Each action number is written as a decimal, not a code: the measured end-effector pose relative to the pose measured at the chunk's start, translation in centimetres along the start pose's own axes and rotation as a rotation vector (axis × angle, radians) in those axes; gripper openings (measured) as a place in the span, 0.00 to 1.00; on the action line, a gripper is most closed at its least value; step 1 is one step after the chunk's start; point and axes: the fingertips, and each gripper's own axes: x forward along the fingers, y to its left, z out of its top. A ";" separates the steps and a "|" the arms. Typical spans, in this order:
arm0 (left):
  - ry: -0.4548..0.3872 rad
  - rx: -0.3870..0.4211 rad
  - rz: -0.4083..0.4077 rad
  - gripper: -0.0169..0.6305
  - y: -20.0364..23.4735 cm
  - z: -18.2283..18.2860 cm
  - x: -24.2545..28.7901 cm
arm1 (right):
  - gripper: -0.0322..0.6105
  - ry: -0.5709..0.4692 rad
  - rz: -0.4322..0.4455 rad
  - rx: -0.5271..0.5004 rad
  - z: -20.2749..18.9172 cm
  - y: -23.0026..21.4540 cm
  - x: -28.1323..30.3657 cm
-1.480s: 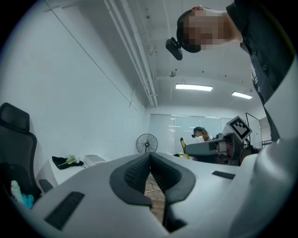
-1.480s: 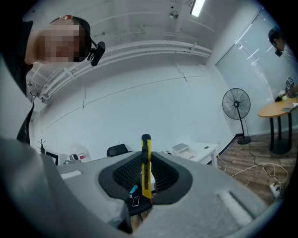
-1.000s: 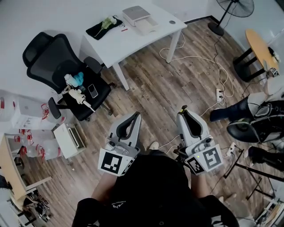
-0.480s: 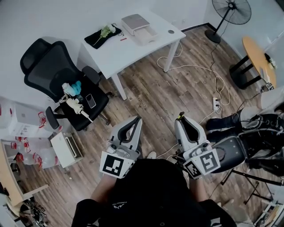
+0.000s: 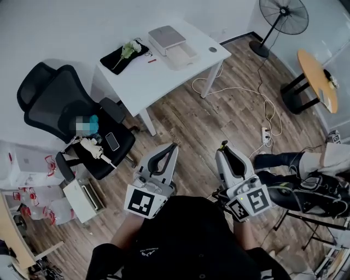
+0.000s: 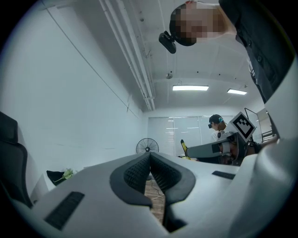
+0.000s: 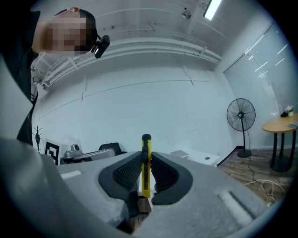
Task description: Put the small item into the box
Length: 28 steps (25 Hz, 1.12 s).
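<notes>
Wood flooring fills the room, with a black office chair [image 5: 54,109] at the far left and a white desk [image 5: 158,71] next to it. On the desk's far side sits the box [image 5: 167,37], with a flat lid or tray [image 5: 184,53] just beside it at its 4 o'clock. From where I stand I cannot tell whether the box is open.

Well short of the desk, the person holds both tools over the floor. The left gripper [image 5: 173,147] has its jaws pressed together with nothing between them, and the box lies at about 12 o'clock from it.

The right gripper [image 5: 223,147] is pinching the small item, a yellow utility knife [image 7: 146,160]. The knife sits edge-on between the pads, its long axis running along the jaws and its tip poking out past them. From this hand the box lies at roughly 11 o'clock, well apart. I'd judge the carry has to go forward and leftward to the desk.

A standing fan [image 5: 283,16] and a round table [image 5: 316,74] stand off at the right.
</notes>
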 end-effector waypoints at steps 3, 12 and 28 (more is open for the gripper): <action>-0.005 -0.003 -0.019 0.03 2.6 0.3 0.9 | 0.16 -0.010 -0.020 0.010 0.2 -0.2 2.6; 0.028 -0.006 -0.030 0.03 8.8 -0.6 2.3 | 0.16 0.005 -0.050 0.028 -0.4 -0.4 8.3; 0.033 -0.018 0.089 0.03 14.2 -2.1 9.4 | 0.16 0.024 0.023 0.046 0.9 -8.4 16.3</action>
